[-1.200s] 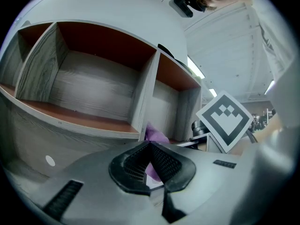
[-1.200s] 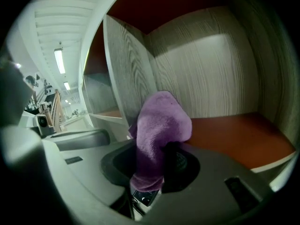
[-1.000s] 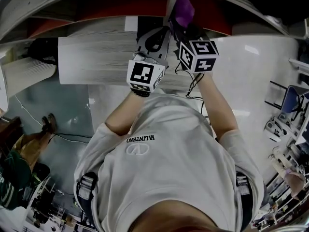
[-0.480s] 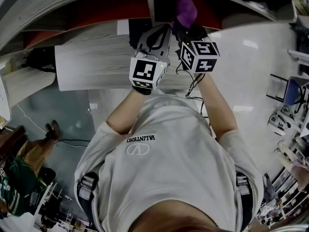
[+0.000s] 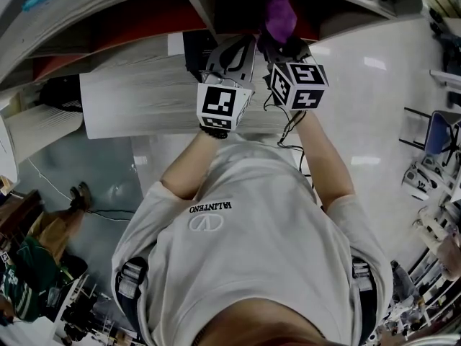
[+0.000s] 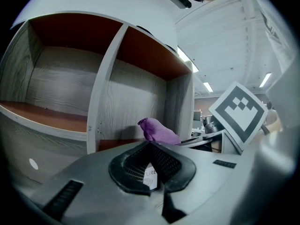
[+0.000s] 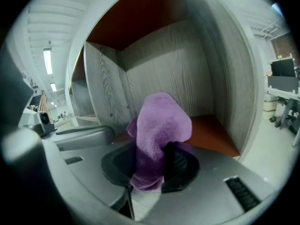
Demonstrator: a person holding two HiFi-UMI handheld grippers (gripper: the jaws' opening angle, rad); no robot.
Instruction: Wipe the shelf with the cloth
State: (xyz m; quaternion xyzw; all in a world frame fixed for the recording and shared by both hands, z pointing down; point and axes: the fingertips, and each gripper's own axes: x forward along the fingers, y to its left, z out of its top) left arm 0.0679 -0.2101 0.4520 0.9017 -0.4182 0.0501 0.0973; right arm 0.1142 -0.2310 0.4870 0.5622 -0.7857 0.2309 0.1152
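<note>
A purple cloth (image 7: 158, 130) stands up bunched between the jaws of my right gripper (image 7: 152, 165), which is shut on it. In the head view the cloth (image 5: 279, 16) reaches into the shelf unit (image 5: 130, 96) just past the right gripper (image 5: 277, 42). The shelf compartment (image 7: 211, 125) ahead has an orange-brown floor and grey wood-grain walls. My left gripper (image 6: 152, 161) is shut with nothing in it, held beside the right one in front of the shelf's upright divider (image 6: 105, 93). The cloth (image 6: 159, 130) shows past its jaws to the right.
The shelf unit has a second, empty compartment (image 6: 51, 93) left of the divider. A glossy white floor (image 5: 374, 107) lies to the right, with chairs and equipment (image 5: 432, 157) at its far edge. Another person (image 5: 32, 265) sits at lower left.
Both grippers have stayed together at the shelf front; the view has shifted slightly, and the cloth sits a little deeper in the compartment.
</note>
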